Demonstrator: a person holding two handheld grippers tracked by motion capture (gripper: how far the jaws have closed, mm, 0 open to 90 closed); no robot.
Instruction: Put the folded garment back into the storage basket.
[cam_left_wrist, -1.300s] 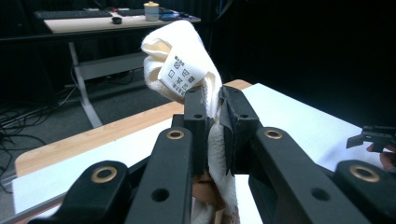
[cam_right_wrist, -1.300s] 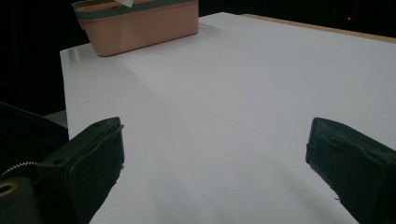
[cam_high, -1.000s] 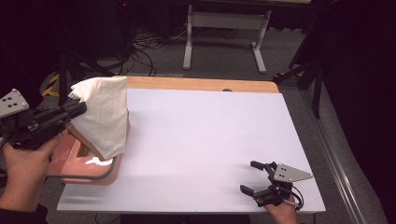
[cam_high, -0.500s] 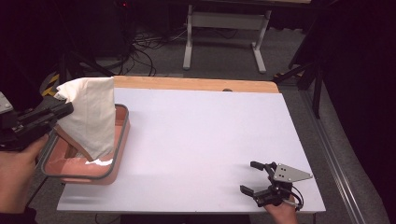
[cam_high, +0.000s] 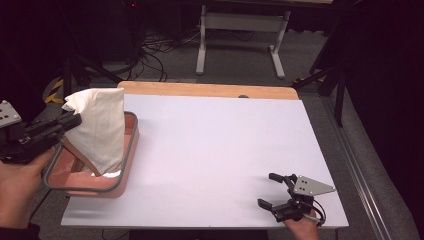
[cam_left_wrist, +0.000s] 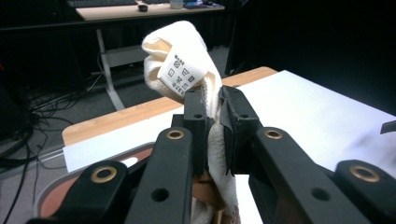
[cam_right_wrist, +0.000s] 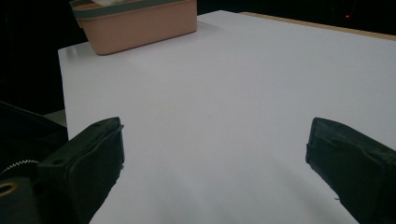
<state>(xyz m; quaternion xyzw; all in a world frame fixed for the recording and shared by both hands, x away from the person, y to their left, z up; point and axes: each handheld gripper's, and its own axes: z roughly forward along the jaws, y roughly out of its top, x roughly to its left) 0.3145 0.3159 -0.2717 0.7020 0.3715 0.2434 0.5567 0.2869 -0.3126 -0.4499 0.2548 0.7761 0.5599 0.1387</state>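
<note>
A white towel (cam_high: 100, 127) (care label showing) is pinched tight in the left gripper (cam_high: 75, 120) and held hanging over the pink basin (cam_high: 131, 150) at the worktop's (cam_high: 215, 150) left edge. The right gripper (cam_high: 272, 191) is rested wide apart, nothing held, near the front right corner.

The left gripper (cam_high: 70, 121) is raised over the table's (cam_high: 215, 150) left edge, held from below by the left hand (cam_high: 20, 187), its jaws clamped on a cloth (cam_high: 100, 127). The right gripper (cam_high: 272, 190) rests low at the table's near right corner, jaws spread wide apart, right hand (cam_high: 300, 230) behind it.
</note>
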